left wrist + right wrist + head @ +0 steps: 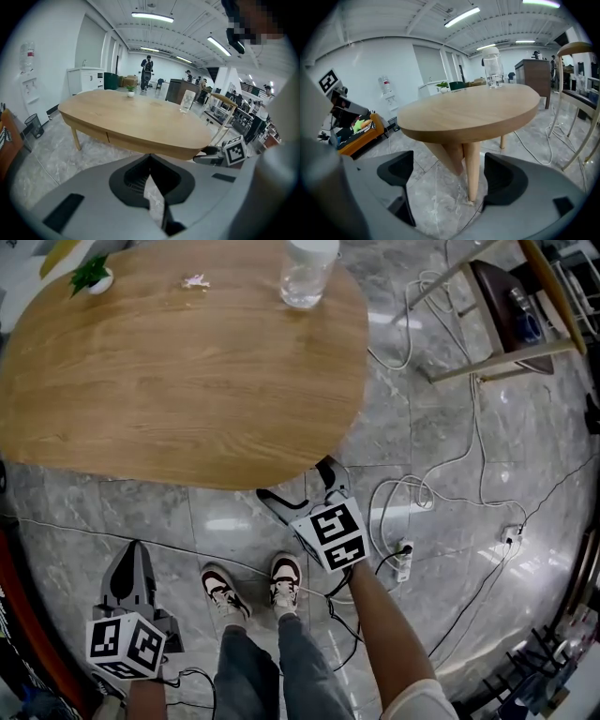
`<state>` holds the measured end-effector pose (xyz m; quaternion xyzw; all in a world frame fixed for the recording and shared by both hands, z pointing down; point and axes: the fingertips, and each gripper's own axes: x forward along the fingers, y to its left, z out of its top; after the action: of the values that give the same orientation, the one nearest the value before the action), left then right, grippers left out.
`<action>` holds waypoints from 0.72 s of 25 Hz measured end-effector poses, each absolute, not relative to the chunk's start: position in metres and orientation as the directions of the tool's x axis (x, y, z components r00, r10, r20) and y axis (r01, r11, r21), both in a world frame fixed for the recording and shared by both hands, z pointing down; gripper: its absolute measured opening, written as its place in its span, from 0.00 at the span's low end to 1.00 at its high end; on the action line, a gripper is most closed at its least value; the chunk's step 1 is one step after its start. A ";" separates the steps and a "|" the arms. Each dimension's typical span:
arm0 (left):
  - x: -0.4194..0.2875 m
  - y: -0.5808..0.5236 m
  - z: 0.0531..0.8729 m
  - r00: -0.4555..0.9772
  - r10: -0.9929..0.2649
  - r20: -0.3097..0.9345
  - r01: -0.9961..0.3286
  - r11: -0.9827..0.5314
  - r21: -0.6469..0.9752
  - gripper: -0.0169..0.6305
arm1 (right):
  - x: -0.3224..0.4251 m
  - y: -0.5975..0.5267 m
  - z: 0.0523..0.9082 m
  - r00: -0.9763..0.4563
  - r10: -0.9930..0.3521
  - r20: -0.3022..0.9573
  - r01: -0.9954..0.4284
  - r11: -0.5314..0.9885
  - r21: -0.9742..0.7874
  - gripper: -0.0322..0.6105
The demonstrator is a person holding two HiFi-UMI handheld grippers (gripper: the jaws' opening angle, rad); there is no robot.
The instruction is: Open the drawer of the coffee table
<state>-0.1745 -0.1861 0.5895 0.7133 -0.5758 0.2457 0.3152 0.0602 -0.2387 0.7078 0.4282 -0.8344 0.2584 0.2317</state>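
Head view looks steeply down on the oval wooden coffee table (187, 381), which fills the upper left of the frame. On its tabletop stand a clear cup (305, 273) at the top edge, a small potted plant (91, 276) at the upper left, and a crumpled scrap (195, 280) between them.

The left gripper (133, 549) is at the lower left over the grey marble floor (225, 512), well apart from the table. Its cube (125, 645) bears black-and-white square markers. The right gripper (302, 488) is near the centre, just beside the table's near rim, with its own marker cube (330, 535) behind it. 2 shoes (222, 592) stand between the grippers. White cables (469, 456) trail across the right of the floor to a power strip (403, 562), and a chair (506, 306) sits at the upper right.

In the left gripper view the left gripper (150, 157) has its fingers together with nothing in them. Beyond them, the table's side band shows a vertical seam. The panel to the right of it looks like the drawer front (140, 144), flush and closed, and the gripper is apart from it.

In the right gripper view the right gripper (447, 173) has its fingers (396, 171) wide apart and empty. A tapered table leg (471, 168) stands on the floor beyond the gap.
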 end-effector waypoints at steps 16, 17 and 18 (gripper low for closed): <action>-0.157 -0.193 0.596 0.234 -0.670 0.705 -0.972 -0.177 0.154 0.01 | 0.029 -0.249 0.720 -0.626 -0.538 0.564 -0.752 0.608 -0.255 0.68; -0.156 -0.191 0.597 0.234 -0.668 0.706 -0.972 -0.179 0.153 0.01 | 0.027 -0.249 0.720 -0.630 -0.536 0.562 -0.748 0.612 -0.255 0.68; -0.156 -0.189 0.599 0.238 -0.667 0.706 -0.971 -0.185 0.152 0.01 | 0.025 -0.248 0.721 -0.631 -0.537 0.560 -0.747 0.614 -0.253 0.68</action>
<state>-0.1563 -0.1892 0.5989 0.7270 -0.5632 0.2527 0.3005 0.0253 -0.2483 0.7207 0.3686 -0.8709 0.2385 0.2207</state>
